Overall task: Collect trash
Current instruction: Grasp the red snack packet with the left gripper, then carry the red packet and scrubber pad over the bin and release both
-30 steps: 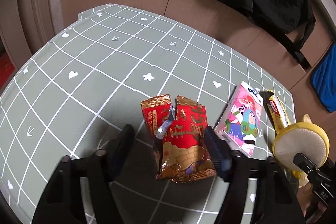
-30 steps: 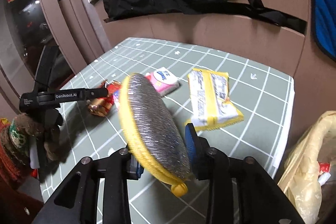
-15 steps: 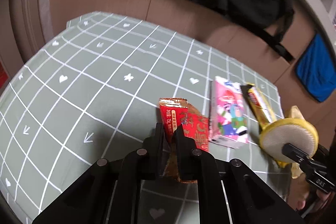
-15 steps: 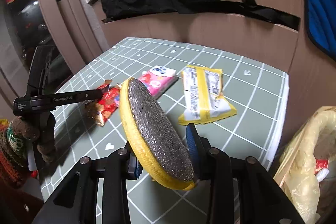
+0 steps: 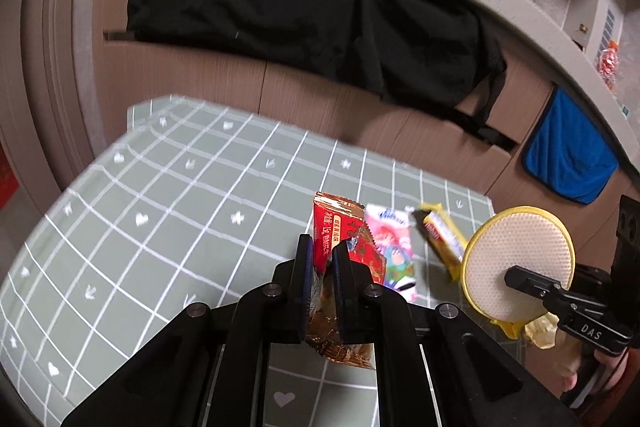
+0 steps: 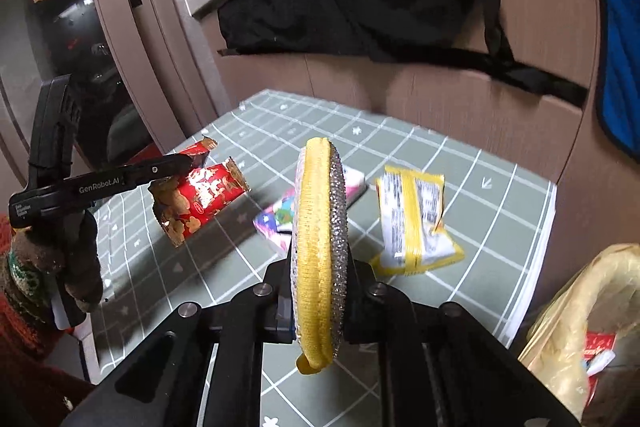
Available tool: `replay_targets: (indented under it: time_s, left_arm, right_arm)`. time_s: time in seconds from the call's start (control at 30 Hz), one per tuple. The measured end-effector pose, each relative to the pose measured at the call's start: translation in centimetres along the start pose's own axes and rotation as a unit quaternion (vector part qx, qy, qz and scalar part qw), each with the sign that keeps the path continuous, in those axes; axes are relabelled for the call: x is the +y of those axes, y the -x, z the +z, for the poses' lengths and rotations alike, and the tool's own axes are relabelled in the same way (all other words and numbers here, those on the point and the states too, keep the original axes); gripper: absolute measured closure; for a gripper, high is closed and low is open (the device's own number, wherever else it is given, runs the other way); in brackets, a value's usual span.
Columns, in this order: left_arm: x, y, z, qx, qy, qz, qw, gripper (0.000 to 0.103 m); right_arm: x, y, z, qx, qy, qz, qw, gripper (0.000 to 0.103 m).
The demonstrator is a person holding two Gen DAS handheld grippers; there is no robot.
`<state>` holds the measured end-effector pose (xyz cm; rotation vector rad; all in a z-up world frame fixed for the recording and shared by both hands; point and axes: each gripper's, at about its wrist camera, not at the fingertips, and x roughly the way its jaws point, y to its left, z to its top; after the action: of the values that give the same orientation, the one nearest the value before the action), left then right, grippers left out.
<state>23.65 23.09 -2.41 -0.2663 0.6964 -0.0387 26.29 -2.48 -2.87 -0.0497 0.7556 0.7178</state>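
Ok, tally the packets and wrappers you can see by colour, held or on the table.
Red: 1, torn red foil wrapper, held by the left gripper
Pink: 1, pink cartoon tissue packet
Yellow: 1, yellow-and-white snack wrapper
Total: 3

The black two-finger left gripper (image 5: 320, 259) has its jaws pressed nearly together, pinching a crinkled red foil snack wrapper (image 5: 340, 247) held clear of the surface; the black two-finger right gripper (image 6: 318, 291) clamps a round yellow-rimmed scouring pad (image 6: 320, 239) upright on edge; a gloved hand (image 6: 76, 259) grips the left handle.
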Motion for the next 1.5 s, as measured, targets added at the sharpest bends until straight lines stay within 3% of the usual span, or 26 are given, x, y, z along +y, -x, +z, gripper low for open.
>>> replay_targets:
  time_s: [0.23,0.4,0.67,0.8,0.93,1.1,1.27,1.5]
  left_arm:
    - [-3.5,1.9,1.9,-0.035,-0.020,-0.021,0.9990,0.093]
    - [-8.3,2.9,3.8,-0.055,-0.039,-0.072,0.9951,0.093]
    - [-19.8,4.2,6.7,-0.104,-0.092,-0.158,0.9776,0.093]
    - [-25.0,3.8,7.0,-0.114,-0.113,-0.192,0.9683,0.093]
    - [-29.6,2.6,6.2,-0.103,-0.128,-0.226,0.9601,0.093]
    - [-33.2,0.5,4.0,-0.078,-0.129,-0.247,0.9573,0.093]
    - [-35.1,-2.0,1.6,-0.044,-0.147,-0.242,0.9581,0.093]
    - [-36.2,-3.6,-0.2,-0.029,-0.165,-0.230,0.9586,0.093]
  right_arm:
    - [-0.1,3.4,1.7,-0.041,0.007,-0.009,0.999,0.090]
    - [-1.3,7.7,2.9,-0.086,0.013,-0.030,0.996,0.090]
    - [-6.3,17.8,3.0,-0.159,0.008,-0.113,0.981,0.090]
    - [-9.3,22.0,2.3,-0.173,-0.007,-0.162,0.972,0.090]
    - [-12.0,25.2,0.9,-0.180,-0.026,-0.199,0.963,0.090]
    - [-14.7,27.7,-1.2,-0.185,-0.059,-0.220,0.956,0.090]
    - [-16.4,27.4,-2.9,-0.170,-0.076,-0.228,0.956,0.090]
    - [-18.8,26.2,-5.3,-0.156,-0.114,-0.218,0.957,0.090]
